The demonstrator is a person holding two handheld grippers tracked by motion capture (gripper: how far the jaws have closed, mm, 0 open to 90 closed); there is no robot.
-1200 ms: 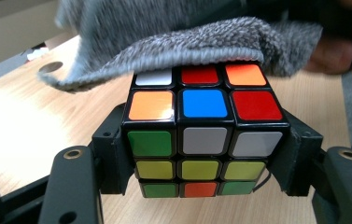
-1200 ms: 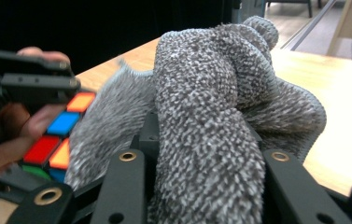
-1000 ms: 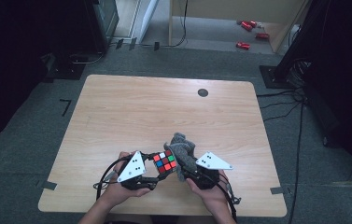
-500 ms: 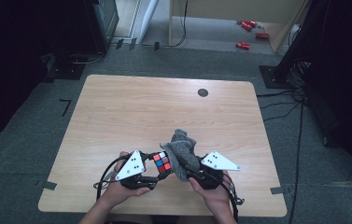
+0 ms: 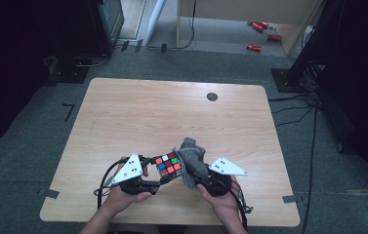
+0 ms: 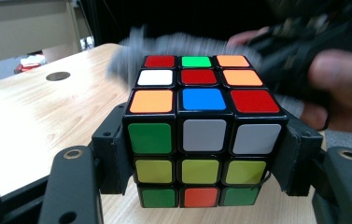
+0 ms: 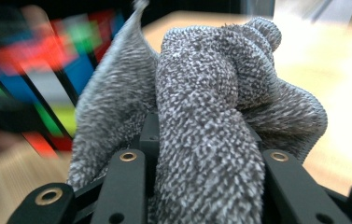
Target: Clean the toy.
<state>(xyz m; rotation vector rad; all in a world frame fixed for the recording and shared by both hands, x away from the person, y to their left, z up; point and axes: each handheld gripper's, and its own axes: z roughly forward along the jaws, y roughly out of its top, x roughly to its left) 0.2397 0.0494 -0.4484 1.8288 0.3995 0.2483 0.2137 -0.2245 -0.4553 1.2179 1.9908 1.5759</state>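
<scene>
The puzzle cube (image 6: 201, 135) is clamped by its two side faces between the jaws of the left gripper (image 6: 201, 168). A bunched grey cloth (image 7: 211, 116) is pinched in the right gripper (image 7: 201, 186) and pressed to the cube's right side. Both are held near the front edge of the tabletop (image 5: 137, 112), about midway along it. The cube could be pushed askew or out of the jaws if the cloth is rubbed too hard. The cloth could be dragged from its pinch if it snags on a cube edge.
</scene>
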